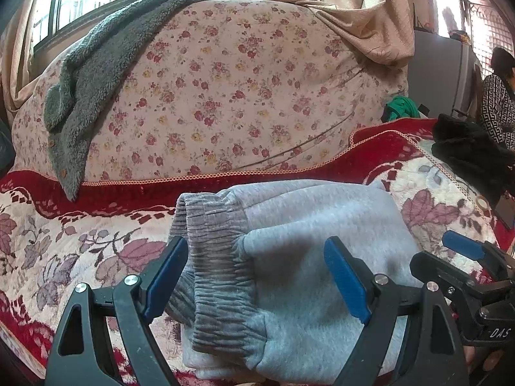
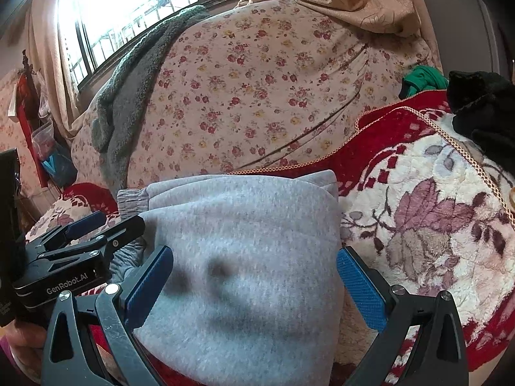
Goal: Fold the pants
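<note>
Only at L wrist: pants (image 1: 299, 257) ribbed cuffs (image 1: 219, 276) fully visible.

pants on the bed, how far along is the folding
Mostly done: the grey pants lie as a compact folded bundle on the red floral blanket, ribbed waistband tucked at one side. Left gripper and right gripper hover open, gripping nothing. Perhaps only final smoothing remains.
</note>
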### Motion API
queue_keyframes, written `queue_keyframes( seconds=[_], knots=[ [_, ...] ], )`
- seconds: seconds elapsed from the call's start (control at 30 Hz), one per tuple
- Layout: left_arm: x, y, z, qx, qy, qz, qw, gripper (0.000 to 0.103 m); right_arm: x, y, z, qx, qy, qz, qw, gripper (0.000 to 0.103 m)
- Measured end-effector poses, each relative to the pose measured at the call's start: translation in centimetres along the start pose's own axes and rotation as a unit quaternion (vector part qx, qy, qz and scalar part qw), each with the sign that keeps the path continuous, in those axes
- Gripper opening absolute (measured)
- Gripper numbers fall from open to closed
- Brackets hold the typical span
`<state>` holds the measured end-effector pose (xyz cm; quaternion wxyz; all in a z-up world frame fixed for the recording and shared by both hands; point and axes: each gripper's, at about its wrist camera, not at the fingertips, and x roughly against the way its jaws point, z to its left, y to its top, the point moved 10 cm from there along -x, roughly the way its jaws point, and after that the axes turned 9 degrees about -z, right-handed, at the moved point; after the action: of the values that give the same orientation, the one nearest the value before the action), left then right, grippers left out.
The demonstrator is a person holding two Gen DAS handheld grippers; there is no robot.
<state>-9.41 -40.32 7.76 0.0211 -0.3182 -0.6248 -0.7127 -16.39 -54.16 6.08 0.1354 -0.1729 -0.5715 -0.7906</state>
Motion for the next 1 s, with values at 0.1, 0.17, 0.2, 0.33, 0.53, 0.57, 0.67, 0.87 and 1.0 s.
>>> queue_keyframes(
  seconds=[0.1,0.17,0.2,0.33,0.53,0.57,0.67,0.87,1.0],
  knots=[
    [0.0,0.0,0.06,0.0,0.0,0.0,1.0,0.086,-0.17,-0.1,0.0,0.001,0.0,0.003,1.0,0.103],
    [-0.04,0.03,0.05,0.001,0.001,0.0,1.0,0.086,-0.27,-0.24,0.05,0.001,0.0,0.006,1.0,0.103],
    [-0.13,-0.03,0.04,0.002,0.001,0.001,1.0,0.086,-0.3,-0.27,0.07,0.0,0.001,0.007,1.0,0.103],
    [-0.46,-0.26,-0.02,0.006,0.002,0.003,1.0,0.086,-0.35,-0.31,0.19,0.0,0.003,0.007,1.0,0.103],
    [-0.5,-0.22,0.07,0.005,0.003,0.003,1.0,0.086,-0.4,-0.24,0.11,0.0,0.003,0.004,1.0,0.103],
    [-0.46,-0.17,0.12,0.006,0.002,0.003,1.0,0.086,-0.42,-0.24,0.08,0.0,0.003,0.004,1.0,0.103],
    [-0.64,-0.25,0.02,0.007,0.001,0.005,1.0,0.086,-0.45,-0.28,0.03,-0.001,0.004,0.006,1.0,0.103],
    [-0.77,-0.28,-0.09,0.008,0.001,0.005,1.0,0.086,-0.47,-0.36,-0.06,-0.004,0.003,0.007,1.0,0.103],
    [-0.77,-0.32,-0.13,0.008,0.0,0.005,1.0,0.086,-0.52,-0.38,-0.11,-0.006,0.003,0.007,1.0,0.103]
  ],
)
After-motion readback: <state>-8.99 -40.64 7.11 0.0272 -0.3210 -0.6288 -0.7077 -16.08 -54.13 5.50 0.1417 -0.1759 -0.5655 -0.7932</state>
